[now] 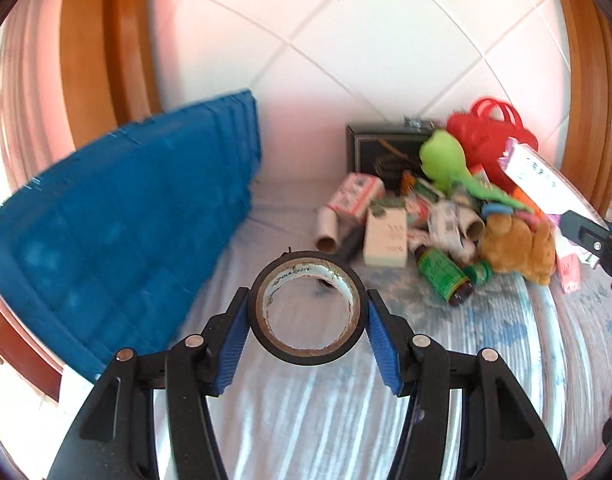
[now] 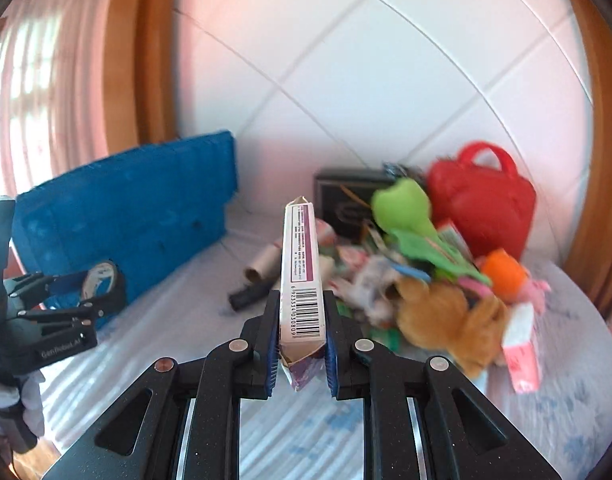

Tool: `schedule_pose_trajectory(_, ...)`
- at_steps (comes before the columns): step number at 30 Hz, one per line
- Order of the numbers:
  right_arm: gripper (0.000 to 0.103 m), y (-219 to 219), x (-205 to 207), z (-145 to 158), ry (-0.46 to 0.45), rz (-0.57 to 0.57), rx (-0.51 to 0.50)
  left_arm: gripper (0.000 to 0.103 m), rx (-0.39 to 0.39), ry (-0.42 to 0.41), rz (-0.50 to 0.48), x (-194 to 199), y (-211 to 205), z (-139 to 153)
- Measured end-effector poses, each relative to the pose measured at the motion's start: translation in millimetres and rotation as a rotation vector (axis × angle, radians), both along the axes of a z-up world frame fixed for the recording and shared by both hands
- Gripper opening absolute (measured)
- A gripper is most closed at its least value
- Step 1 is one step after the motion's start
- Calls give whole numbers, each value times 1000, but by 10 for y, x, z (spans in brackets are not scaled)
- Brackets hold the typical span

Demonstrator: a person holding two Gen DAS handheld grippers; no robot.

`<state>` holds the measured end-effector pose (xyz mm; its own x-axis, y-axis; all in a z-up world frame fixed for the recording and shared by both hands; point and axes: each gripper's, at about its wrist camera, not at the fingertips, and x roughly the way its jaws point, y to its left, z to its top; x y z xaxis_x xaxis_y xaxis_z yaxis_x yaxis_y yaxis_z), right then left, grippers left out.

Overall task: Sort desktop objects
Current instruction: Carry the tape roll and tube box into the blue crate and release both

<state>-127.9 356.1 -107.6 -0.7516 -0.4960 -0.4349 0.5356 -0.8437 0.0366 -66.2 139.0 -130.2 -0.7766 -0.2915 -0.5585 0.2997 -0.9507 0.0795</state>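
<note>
My left gripper [image 1: 307, 322] is shut on a black roll of tape [image 1: 307, 354], held above the striped cloth; it also shows in the right wrist view [image 2: 104, 282]. My right gripper [image 2: 300, 328] is shut on a long white and purple carton [image 2: 300, 268] with a barcode, held above the cloth; the carton also shows at the right of the left wrist view [image 1: 537, 172]. A blue bin [image 1: 122, 224] stands at the left, also in the right wrist view [image 2: 138, 208]. A pile of objects lies at the back right: green plush [image 1: 441, 156], brown plush [image 1: 517, 248], red bag [image 2: 481, 200], green bottle [image 1: 443, 276], white box [image 1: 385, 240].
A dark box [image 1: 377, 148] leans on the white tiled wall behind the pile. Cardboard tubes [image 1: 329, 232] and a black marker [image 2: 250, 294] lie on the cloth. A pink and white box [image 2: 521, 350] lies at the pile's right. Wooden frames stand at both sides.
</note>
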Motion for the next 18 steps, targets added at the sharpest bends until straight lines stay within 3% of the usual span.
schedule_pose_trajectory(12, 18, -1759, 412, 846, 157, 169, -108, 56, -97, 219, 98, 576, -1223, 921)
schedule_pose_trajectory(18, 18, -2689, 400, 1145, 173, 223, -131, 56, -112, 252, 157, 633, -2061, 1230)
